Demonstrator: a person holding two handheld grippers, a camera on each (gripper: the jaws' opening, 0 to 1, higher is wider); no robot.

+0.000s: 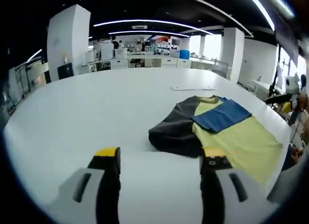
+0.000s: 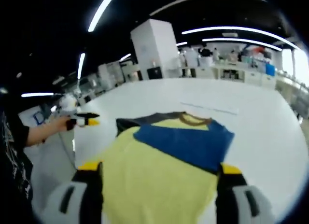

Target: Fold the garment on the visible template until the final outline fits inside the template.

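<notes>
A T-shirt lies on the white table (image 1: 96, 108); its yellow body (image 1: 241, 142) carries a blue part (image 1: 222, 115) folded across it and a dark grey part (image 1: 174, 130) bunched at one side. My left gripper (image 1: 161, 159) is open above bare table, just short of the dark grey bunch. In the right gripper view the yellow body (image 2: 154, 185) spreads below the blue fold (image 2: 188, 144), with the brown collar (image 2: 195, 119) beyond. My right gripper (image 2: 159, 173) is open, its jaws straddling the near yellow edge with nothing pinched. A hand holds the left gripper (image 2: 83, 120) at the shirt's left.
A thin pale strip (image 1: 193, 88) lies flat on the table beyond the collar, also the pale strip (image 2: 210, 108) in the right gripper view. White pillars, desks and shelves stand behind the table. A person's sleeve (image 2: 14, 156) is at the left.
</notes>
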